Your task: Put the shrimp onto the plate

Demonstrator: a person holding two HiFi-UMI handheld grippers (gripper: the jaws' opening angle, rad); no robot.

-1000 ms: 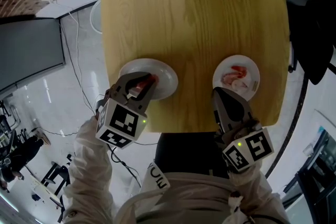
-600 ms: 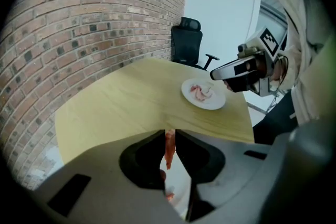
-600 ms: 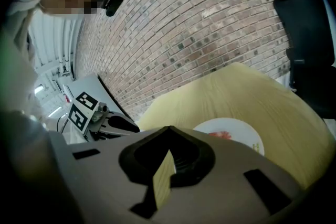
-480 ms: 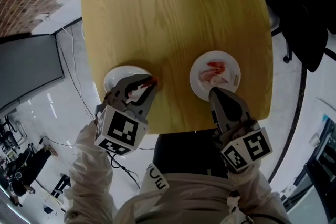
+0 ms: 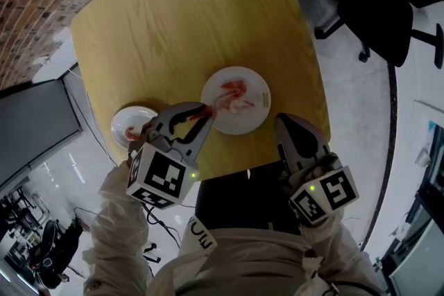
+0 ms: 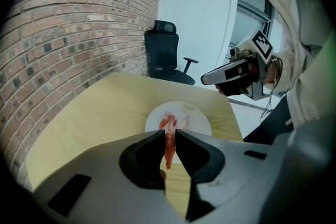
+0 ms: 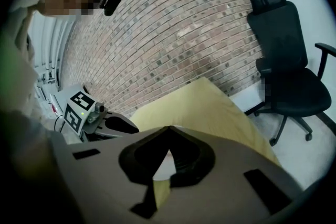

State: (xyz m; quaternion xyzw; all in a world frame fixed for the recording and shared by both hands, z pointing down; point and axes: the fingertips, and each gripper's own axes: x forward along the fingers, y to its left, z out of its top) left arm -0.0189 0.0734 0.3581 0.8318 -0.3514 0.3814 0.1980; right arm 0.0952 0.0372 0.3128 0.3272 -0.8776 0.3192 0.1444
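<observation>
My left gripper point(image 5: 203, 116) is shut on a thin orange-red shrimp point(image 6: 169, 145), which hangs between the pads, tail down. Its tips are over the yellow table point(image 5: 173, 24), just left of the white plate point(image 5: 255, 85). That plate point(image 6: 197, 122) holds a few pink and red shrimp point(image 5: 232, 92). A smaller white plate point(image 5: 130, 116) at the table's left edge has one red shrimp point(image 5: 129, 132) on it. My right gripper point(image 5: 282, 121) is shut and empty, near the table's front edge to the right of the plate. It also shows in the left gripper view point(image 6: 231, 73).
A brick wall point(image 6: 68, 34) runs behind the table. Beyond the table's far right corner stands a black office chair point(image 5: 374, 3). A grey panel point(image 5: 35, 128) stands on the floor to the left. Cables lie on the white floor point(image 5: 347, 93).
My left gripper has carried the shrimp from over the small left plate across to the left rim of the other plate. My right gripper has drawn away to that plate's right.
</observation>
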